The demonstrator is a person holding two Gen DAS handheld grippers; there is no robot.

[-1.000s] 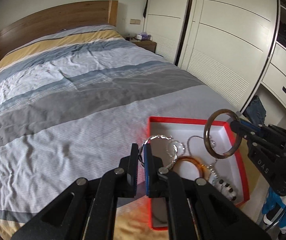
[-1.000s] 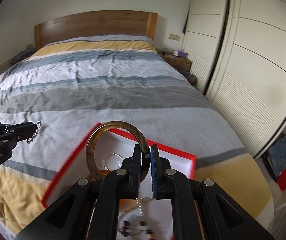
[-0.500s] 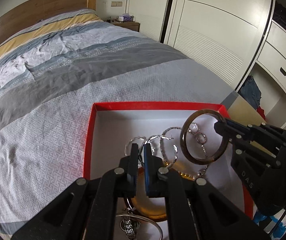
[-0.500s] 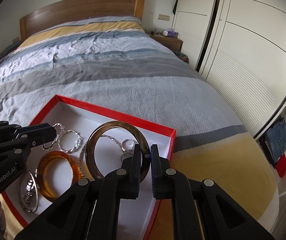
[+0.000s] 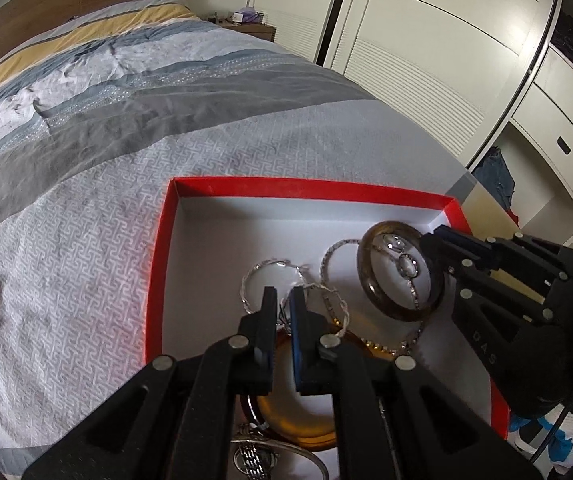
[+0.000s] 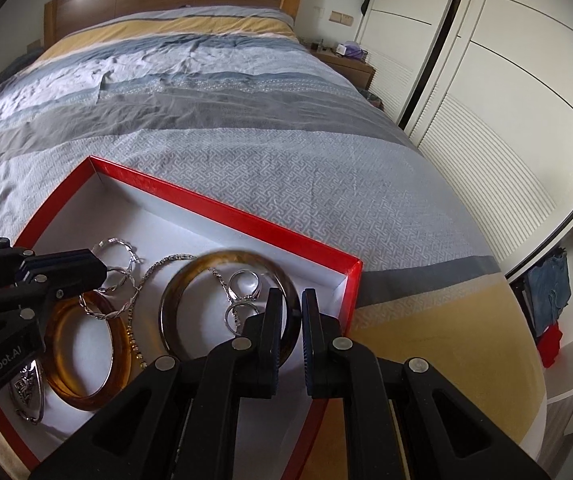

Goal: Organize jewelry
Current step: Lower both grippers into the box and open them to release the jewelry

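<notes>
Red-walled box (image 6: 222, 210) with white floor, lying on the patterned grey bedspread (image 6: 326, 168) near the foot of the bed; wardrobe doors (image 6: 506, 92) to the right. Right gripper (image 6: 291, 304): jaws pinching the near rim of a dark tortoiseshell bangle (image 6: 184, 276), which sits low in the right half of the box, over two small silver rings (image 6: 246, 280) and a thin chain (image 6: 166, 262). Left gripper (image 5: 282, 300): jaws opening, a narrow gap between the pads, with a twisted silver hoop (image 5: 326, 292) at their tips; whether the pads still press on it cannot be told. A second twisted silver hoop (image 5: 266, 264) lies just left of the first. An amber bangle (image 6: 86, 360) rests flat in the near-left part of the box, touching a beaded strand (image 6: 132, 340). A metal watch (image 6: 26, 384) lies at the near-left corner.
</notes>
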